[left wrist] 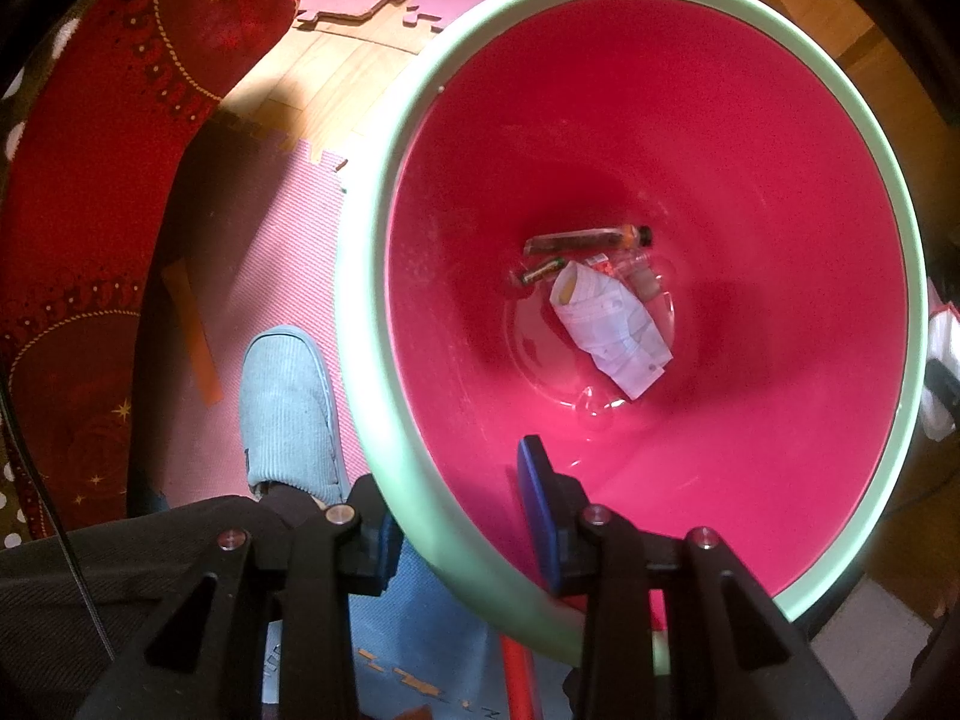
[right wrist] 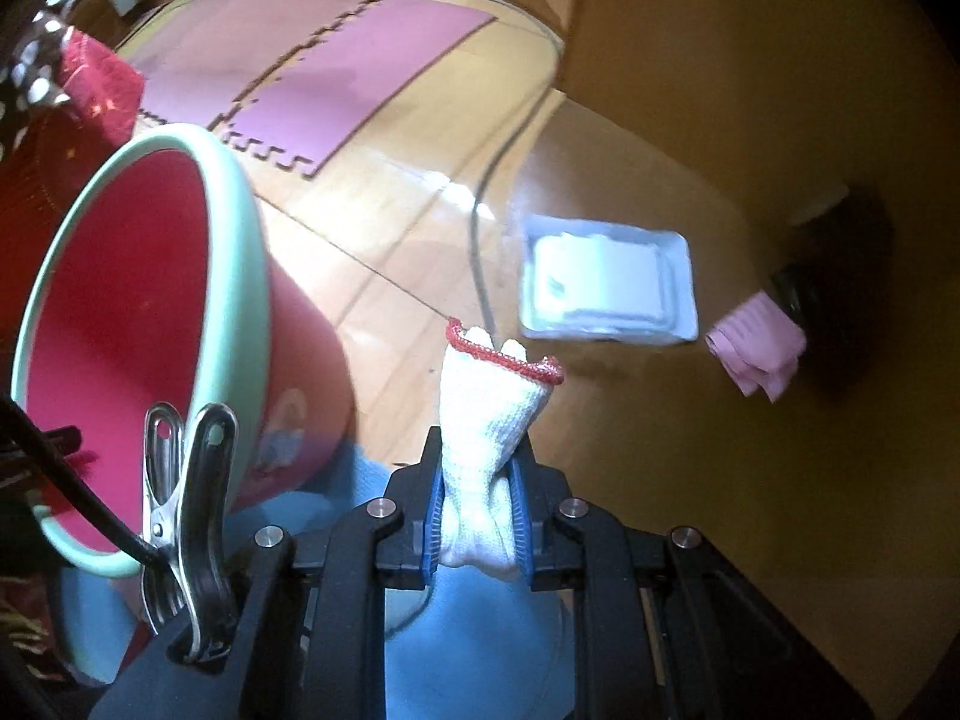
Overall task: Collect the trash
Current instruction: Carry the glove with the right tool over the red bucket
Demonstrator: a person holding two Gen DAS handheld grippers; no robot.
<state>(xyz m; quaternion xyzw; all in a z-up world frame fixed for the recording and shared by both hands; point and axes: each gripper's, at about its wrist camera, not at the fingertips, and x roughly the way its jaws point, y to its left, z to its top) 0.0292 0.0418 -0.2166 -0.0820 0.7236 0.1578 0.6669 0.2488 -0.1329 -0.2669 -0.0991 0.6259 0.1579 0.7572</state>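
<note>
A red bin with a mint-green rim (left wrist: pixel 384 192) fills the left wrist view. My left gripper (left wrist: pixel 462 534) is shut on its near rim, one blue pad outside and one inside. At the bottom of the bin lie a crumpled white paper (left wrist: pixel 612 324), a small bottle (left wrist: pixel 588 240) and a green can (left wrist: pixel 540 271). In the right wrist view my right gripper (right wrist: pixel 477 516) is shut on a white knitted glove with a red cuff (right wrist: pixel 486 420), held above the wooden floor. The bin (right wrist: pixel 240 252) stands tilted to the left of that gripper.
A white foam tray (right wrist: pixel 606 282) and a pink cloth (right wrist: pixel 756 354) lie on the floor ahead on the right. A dark cable (right wrist: pixel 480 240) runs across the boards. Pink foam mats (right wrist: pixel 336 84), a red patterned cushion (left wrist: pixel 90 180) and a person's slippered foot (left wrist: pixel 288 414) lie around the bin.
</note>
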